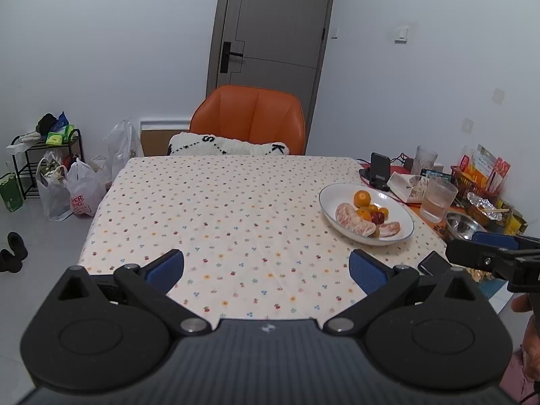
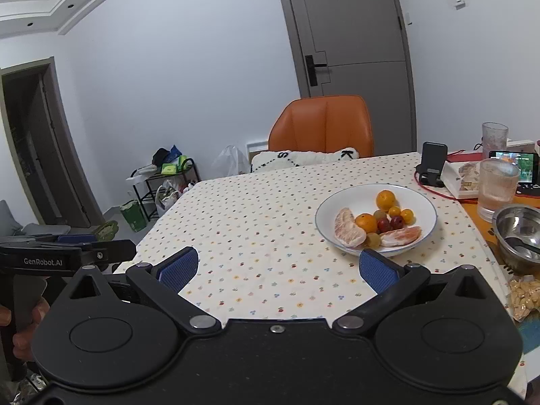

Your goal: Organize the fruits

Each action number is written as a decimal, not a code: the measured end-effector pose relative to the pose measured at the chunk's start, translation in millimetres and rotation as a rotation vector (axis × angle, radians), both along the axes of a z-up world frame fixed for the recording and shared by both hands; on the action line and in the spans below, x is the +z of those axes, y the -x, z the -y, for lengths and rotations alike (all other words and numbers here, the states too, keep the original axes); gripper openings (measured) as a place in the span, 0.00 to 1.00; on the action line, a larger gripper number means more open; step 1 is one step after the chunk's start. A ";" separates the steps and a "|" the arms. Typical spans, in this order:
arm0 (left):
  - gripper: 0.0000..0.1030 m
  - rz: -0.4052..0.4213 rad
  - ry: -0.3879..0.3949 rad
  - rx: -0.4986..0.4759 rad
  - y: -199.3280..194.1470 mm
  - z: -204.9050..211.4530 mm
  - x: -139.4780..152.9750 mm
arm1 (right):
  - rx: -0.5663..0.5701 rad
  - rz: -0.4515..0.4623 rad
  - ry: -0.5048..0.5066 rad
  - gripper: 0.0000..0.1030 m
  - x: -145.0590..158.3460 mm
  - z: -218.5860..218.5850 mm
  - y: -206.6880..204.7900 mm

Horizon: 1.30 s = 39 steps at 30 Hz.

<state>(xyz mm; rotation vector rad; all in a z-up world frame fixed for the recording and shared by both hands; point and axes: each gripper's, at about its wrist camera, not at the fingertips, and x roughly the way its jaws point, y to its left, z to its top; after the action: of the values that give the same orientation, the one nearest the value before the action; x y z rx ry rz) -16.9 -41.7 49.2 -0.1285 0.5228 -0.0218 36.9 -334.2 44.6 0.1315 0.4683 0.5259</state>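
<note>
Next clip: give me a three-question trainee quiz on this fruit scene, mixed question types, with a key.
1. True or false: the left gripper is holding a fruit.
2. Where do the fruits lie? A) scattered on the tablecloth B) in the white bowl C) in the steel bowl
3. Fill in: the chair behind the table is ____ in colour.

Key: 1. False; both it and the right gripper are open and empty. 2. B; oranges and peeled citrus segments share it. 3. Orange.
</note>
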 end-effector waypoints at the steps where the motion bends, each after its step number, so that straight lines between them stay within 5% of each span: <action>1: 1.00 0.001 -0.001 0.001 0.8 -0.4 0.2 | 0.002 -0.002 0.001 1.00 -0.5 -1.4 0.3; 39: 1.00 -0.012 -0.018 0.000 0.8 -1.7 -5.2 | 0.018 -0.030 0.017 1.00 -7.4 -9.1 -0.1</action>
<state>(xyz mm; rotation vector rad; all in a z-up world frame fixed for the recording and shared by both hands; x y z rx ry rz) -17.7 -40.1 44.1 -0.1107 0.5350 -0.0163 36.9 -325.1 37.2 0.1192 0.5032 0.5382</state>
